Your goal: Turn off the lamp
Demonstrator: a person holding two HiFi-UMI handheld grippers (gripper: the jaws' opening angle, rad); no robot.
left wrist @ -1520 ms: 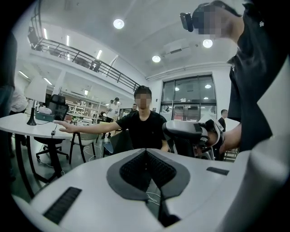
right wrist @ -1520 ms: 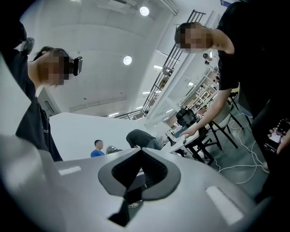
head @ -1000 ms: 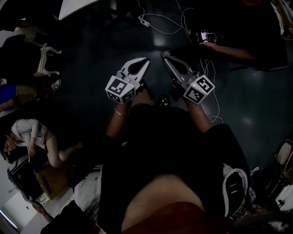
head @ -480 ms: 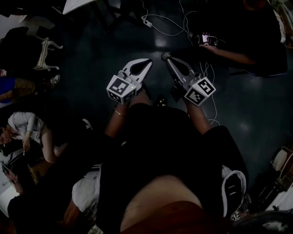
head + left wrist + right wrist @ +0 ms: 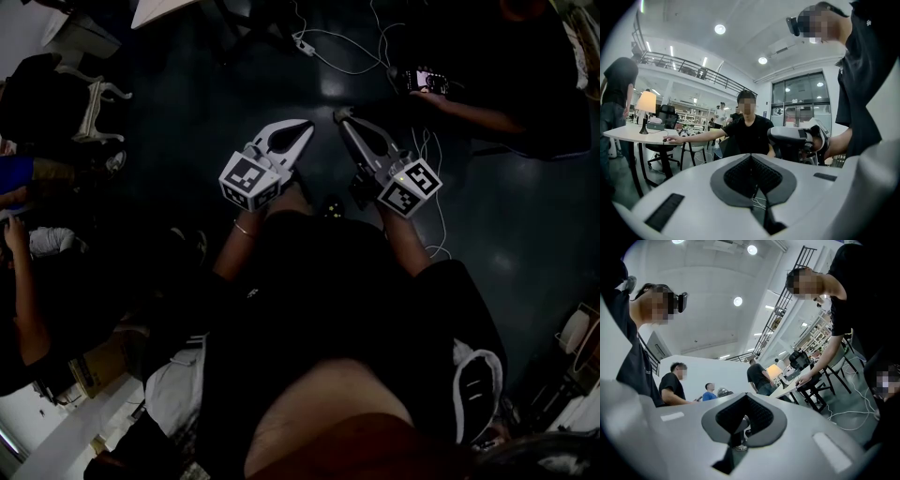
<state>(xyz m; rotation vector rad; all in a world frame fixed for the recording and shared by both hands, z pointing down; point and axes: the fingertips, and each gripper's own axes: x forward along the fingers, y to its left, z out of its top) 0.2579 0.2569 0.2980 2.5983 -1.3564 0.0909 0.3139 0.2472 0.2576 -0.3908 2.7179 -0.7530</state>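
Note:
The lamp [image 5: 646, 102] glows with a cream shade on a white table [image 5: 628, 133], far off at the left in the left gripper view. In the right gripper view the same lit lamp [image 5: 774, 372] stands on that table [image 5: 789, 386], also at a distance. My left gripper [image 5: 305, 127] and right gripper [image 5: 341, 116] hover side by side in front of my body, both shut with nothing between the jaws. The left gripper view shows its own closed tips [image 5: 751, 157] and the right gripper [image 5: 774, 137] close beside them. Closed tips [image 5: 746, 397] fill the right gripper view. The head view does not show the lamp.
A seated person in a black shirt [image 5: 749, 133] rests a hand on the lamp table. Another person [image 5: 843, 310] leans over it. White cables [image 5: 347, 58] trail over the dark floor, a hand holds a phone [image 5: 427, 80], and a white chair [image 5: 92, 105] stands at the left.
Both grippers have stayed almost where they were. The head view has shifted a little, and the people at the left edge have moved.

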